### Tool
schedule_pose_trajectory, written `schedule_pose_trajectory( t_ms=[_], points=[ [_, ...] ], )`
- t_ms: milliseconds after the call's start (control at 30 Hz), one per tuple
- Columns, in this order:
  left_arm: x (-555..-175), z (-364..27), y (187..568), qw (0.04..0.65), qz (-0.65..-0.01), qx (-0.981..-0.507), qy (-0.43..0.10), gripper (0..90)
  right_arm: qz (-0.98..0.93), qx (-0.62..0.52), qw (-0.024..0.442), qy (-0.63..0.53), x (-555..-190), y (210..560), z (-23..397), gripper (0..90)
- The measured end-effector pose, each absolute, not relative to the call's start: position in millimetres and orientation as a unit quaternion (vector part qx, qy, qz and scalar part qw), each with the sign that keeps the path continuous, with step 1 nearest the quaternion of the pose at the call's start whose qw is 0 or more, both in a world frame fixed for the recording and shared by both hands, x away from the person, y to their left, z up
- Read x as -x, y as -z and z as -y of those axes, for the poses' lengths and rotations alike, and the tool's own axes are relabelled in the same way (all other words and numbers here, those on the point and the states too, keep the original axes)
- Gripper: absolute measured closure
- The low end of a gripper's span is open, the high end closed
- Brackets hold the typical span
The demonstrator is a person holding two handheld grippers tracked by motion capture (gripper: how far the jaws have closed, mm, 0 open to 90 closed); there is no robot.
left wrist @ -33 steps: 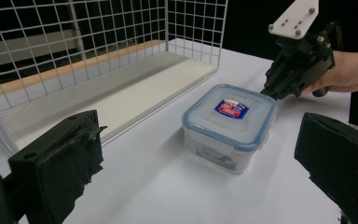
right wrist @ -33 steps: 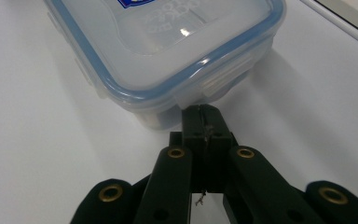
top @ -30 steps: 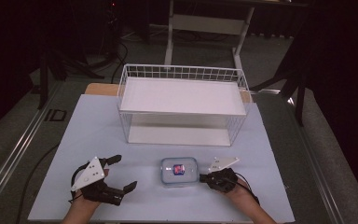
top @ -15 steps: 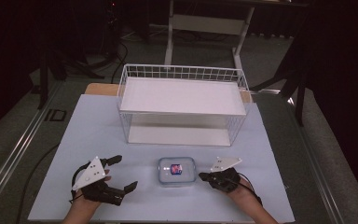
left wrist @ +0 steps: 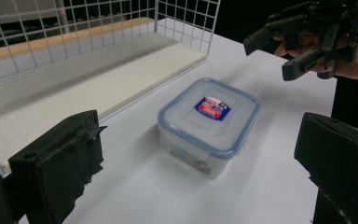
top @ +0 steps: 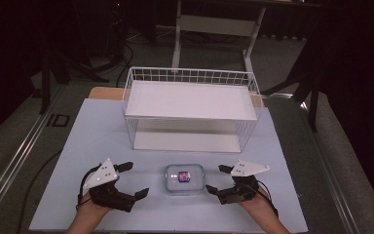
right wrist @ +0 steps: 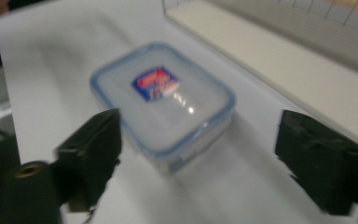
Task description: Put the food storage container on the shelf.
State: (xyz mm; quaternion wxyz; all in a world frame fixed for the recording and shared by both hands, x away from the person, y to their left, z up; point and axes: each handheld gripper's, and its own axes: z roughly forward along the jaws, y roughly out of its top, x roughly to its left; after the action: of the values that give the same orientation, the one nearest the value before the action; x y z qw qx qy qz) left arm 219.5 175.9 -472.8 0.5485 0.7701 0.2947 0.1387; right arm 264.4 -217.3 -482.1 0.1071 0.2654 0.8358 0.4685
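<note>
A clear plastic container (top: 185, 179) with a blue-rimmed lid and a red and blue sticker sits on the white table near the front edge. My left gripper (top: 135, 179) rests to its left, open, with nothing between its pads. My right gripper (top: 215, 179) hovers just right of the container; its jaws have just been opening and hold nothing. In the left gripper view the container (left wrist: 209, 123) lies ahead between my own jaws (left wrist: 203, 128), with the right gripper (left wrist: 272, 56) beyond it. The right gripper view is blurred, with the container (right wrist: 163, 102) ahead of the wide-open jaws (right wrist: 200, 130).
A white wire basket rack (top: 190, 75) with a white shelf board on top and another below stands behind the container, its open side facing me. Its lower board (left wrist: 98, 88) comes close to the container. Dark floor and a desk frame (top: 214, 24) lie beyond the table.
The right gripper was shut beside the container's right edge; its jaws now stand wide apart and the hand has lifted a little. The left gripper and the container have stayed put.
</note>
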Motion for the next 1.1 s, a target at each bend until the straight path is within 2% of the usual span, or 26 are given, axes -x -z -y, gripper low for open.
schedule_pose_trajectory(
  t_ms=[100,233,367,467,533,600,667,733,867,933,1000,1067,1100],
  points=[
    [-221,-173,468,0.547,-0.301,-0.769,-0.132,1.6,-0.823,-0.267,0.124,-0.486,-263,476,218,12.3],
    [-224,-170,463,0.548,-0.322,-0.764,-0.116,1.6,-0.806,-0.288,0.19,-0.482,-260,466,216,15.7],
    [-230,-163,455,0.537,-0.333,-0.769,-0.099,1.5,-0.812,-0.285,0.178,-0.477,-264,461,214,19.0],
    [-234,-153,450,0.52,-0.329,-0.781,-0.102,1.5,-0.808,-0.299,0.112,-0.495,-271,461,214,23.2],
    [-238,-146,450,0.516,-0.333,-0.784,-0.092,1.5,-0.808,-0.302,0.116,-0.493,-274,461,213,22.4],
    [-242,-141,451,0.516,-0.343,-0.781,-0.084,1.5,-0.809,-0.314,0.128,-0.481,-275,462,212,17.8],
    [-244,-139,453,0.517,-0.346,-0.779,-0.082,1.5,-0.807,-0.323,0.12,-0.479,-277,462,211,17.7],
    [-249,-134,459,0.516,-0.354,-0.776,-0.074,1.5,-0.806,-0.34,0.09,-0.476,-280,466,209,14.6],
    [-257,-128,469,0.502,-0.381,-0.775,-0.052,1.5,-0.806,-0.359,0.067,-0.466,-281,470,207,14.0],
    [-261,-124,474,0.493,-0.393,-0.775,-0.035,1.5,-0.791,-0.389,0.028,-0.471,-285,475,206,13.3],
    [-267,-121,482,0.491,-0.416,-0.766,-0.003,1.6,-0.784,-0.408,0.01,-0.468,-288,479,204,12.2],
    [-267,-121,482,0.491,-0.416,-0.766,-0.003,1.6,-0.782,-0.413,0.005,-0.467,-289,480,203,12.2],
    [-271,-117,490,0.473,-0.437,-0.765,0.018,1.6,-0.782,-0.413,0.005,-0.467,-289,480,203,12.1]
  ],
)
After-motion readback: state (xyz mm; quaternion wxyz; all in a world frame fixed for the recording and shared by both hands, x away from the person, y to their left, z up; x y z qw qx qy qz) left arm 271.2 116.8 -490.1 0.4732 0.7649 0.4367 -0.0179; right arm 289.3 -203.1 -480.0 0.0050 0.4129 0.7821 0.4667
